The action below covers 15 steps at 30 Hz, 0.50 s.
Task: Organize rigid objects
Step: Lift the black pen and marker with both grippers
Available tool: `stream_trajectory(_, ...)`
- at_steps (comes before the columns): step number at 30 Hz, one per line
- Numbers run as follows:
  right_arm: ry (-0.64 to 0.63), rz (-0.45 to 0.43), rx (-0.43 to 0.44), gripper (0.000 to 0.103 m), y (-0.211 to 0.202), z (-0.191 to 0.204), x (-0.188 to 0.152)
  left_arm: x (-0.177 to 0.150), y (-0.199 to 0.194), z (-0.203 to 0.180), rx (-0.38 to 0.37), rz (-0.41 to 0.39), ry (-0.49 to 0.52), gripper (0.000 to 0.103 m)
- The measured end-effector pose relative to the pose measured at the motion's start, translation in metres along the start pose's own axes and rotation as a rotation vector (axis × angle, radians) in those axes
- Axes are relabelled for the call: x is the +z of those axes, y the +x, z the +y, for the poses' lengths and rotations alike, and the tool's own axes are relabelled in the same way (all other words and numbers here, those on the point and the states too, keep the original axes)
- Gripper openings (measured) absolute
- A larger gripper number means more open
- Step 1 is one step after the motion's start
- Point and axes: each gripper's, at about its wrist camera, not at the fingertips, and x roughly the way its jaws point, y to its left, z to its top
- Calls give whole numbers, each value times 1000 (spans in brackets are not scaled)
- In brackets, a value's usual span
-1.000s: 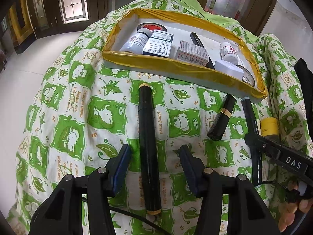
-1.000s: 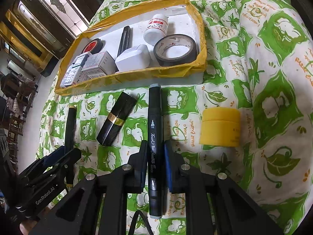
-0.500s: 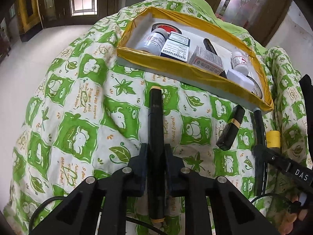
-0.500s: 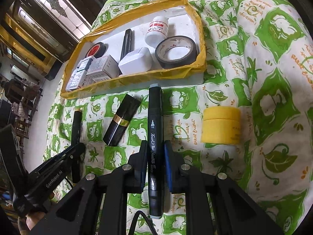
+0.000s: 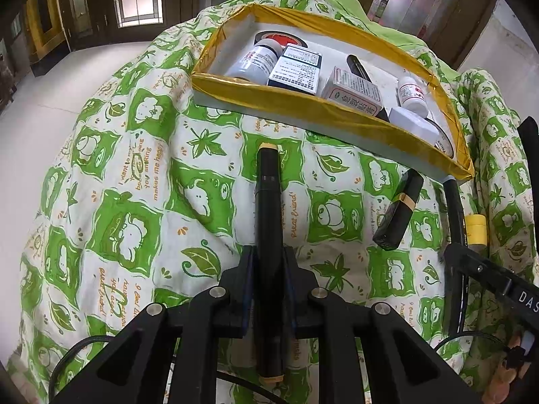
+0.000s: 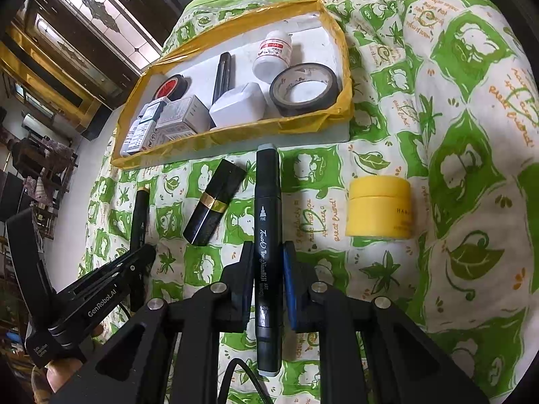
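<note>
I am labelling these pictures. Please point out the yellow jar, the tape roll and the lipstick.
yellow jar (image 6: 380,210), right wrist view, on its side wall.
tape roll (image 6: 286,101), right wrist view, on its black outer band.
lipstick (image 6: 215,202), right wrist view, on its gold ring.

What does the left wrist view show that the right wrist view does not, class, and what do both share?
Only the left wrist view shows the left tongs shut on the black marker with tan end caps, seen along its length, and the grey-capped medicine bottle in full.

Only the right wrist view shows the right tongs shut on the black marker with grey end caps, and the black tape roll in full.

Both show the yellow-taped white tray, the black and gold lipstick tube, the yellow round jar and the green patterned quilt.
</note>
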Motion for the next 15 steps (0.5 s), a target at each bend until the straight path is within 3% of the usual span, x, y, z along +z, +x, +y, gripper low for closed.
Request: stream_trajectory(15, -62, -74, 49, 16, -18, 13, 4, -2, -17, -4, -33, -73, 17, 15)
